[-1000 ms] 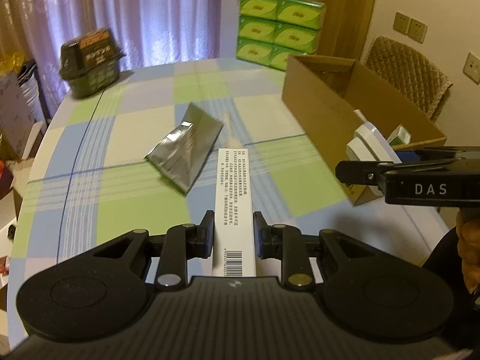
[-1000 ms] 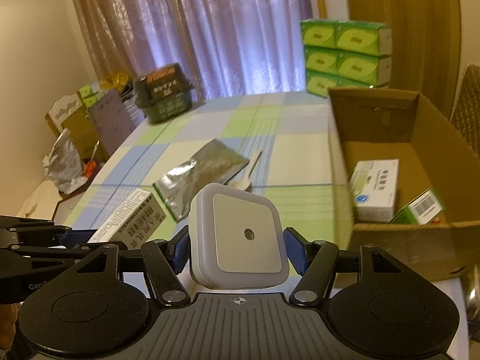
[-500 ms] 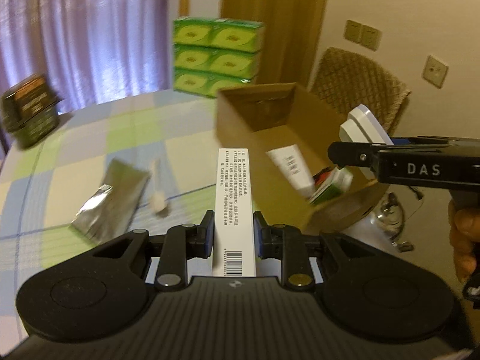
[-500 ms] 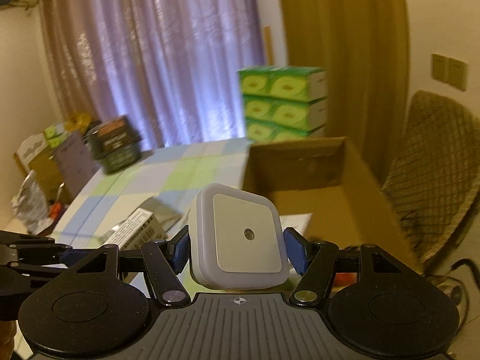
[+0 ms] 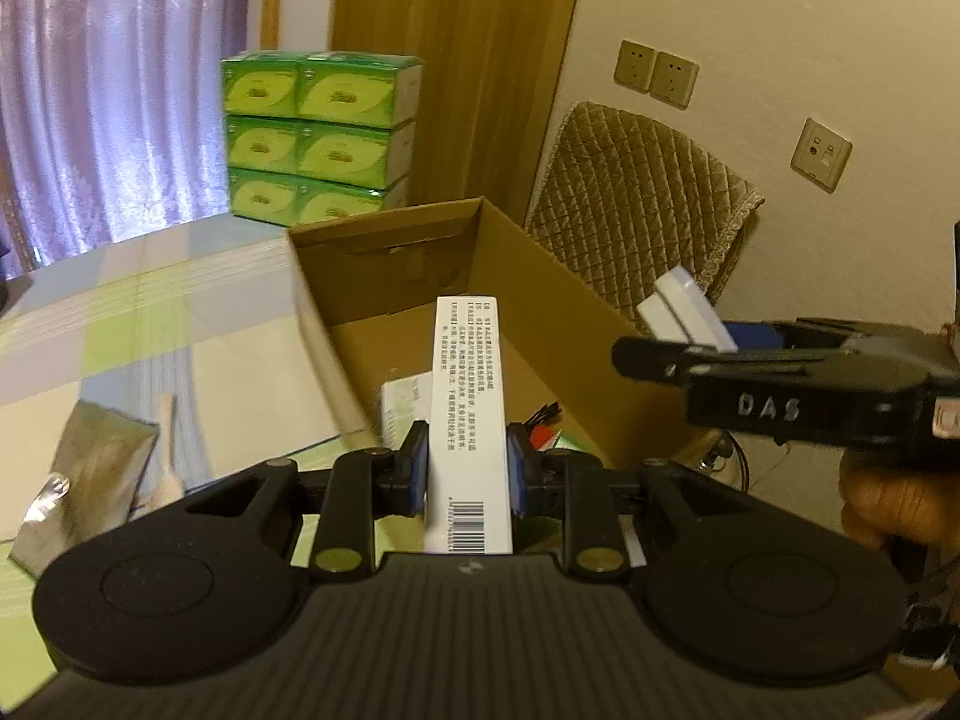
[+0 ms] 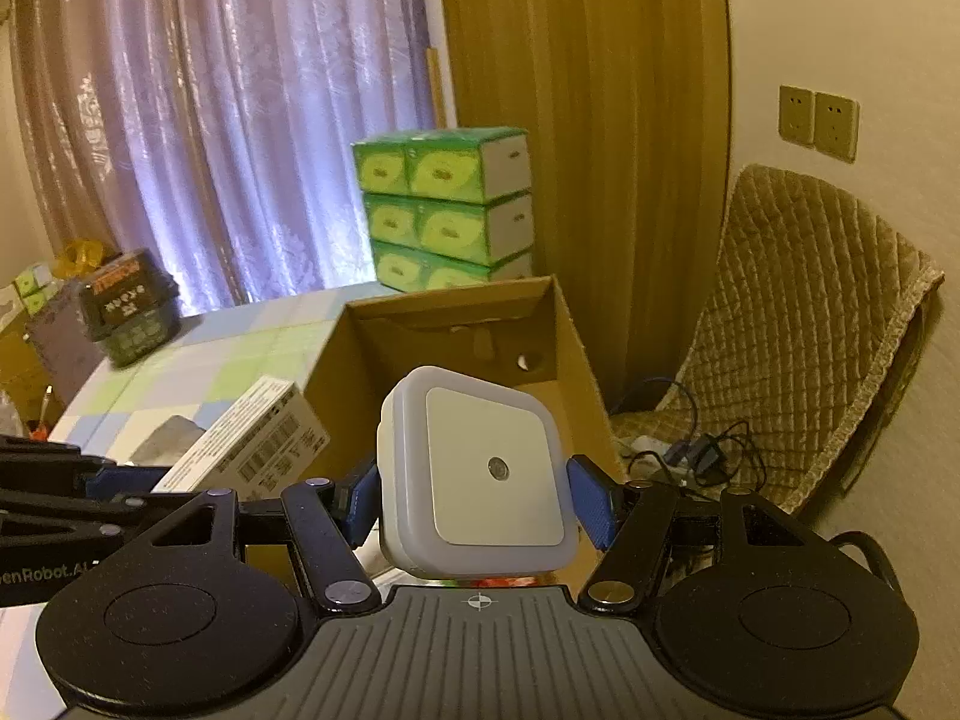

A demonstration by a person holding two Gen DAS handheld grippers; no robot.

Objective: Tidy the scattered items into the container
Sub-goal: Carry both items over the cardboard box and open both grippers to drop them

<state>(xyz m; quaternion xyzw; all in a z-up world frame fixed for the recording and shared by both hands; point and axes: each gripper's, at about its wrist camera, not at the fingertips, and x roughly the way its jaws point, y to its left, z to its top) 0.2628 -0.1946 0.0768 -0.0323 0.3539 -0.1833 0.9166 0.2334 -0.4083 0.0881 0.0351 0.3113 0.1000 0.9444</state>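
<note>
Cardboard box (image 5: 540,324) sits open on the checked table (image 5: 180,312). Left gripper (image 5: 468,474) clamps a long white carton (image 5: 468,408) over it; right gripper (image 6: 474,504) looks slack around a tilted white night light (image 6: 480,474) (grip uncertain).

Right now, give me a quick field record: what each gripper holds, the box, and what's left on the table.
left gripper: shut on long white carton, above the box
right gripper: shut on square white night light
cardboard box: open, some items inside
left on table: silver foil pouch, pale spoon
</note>
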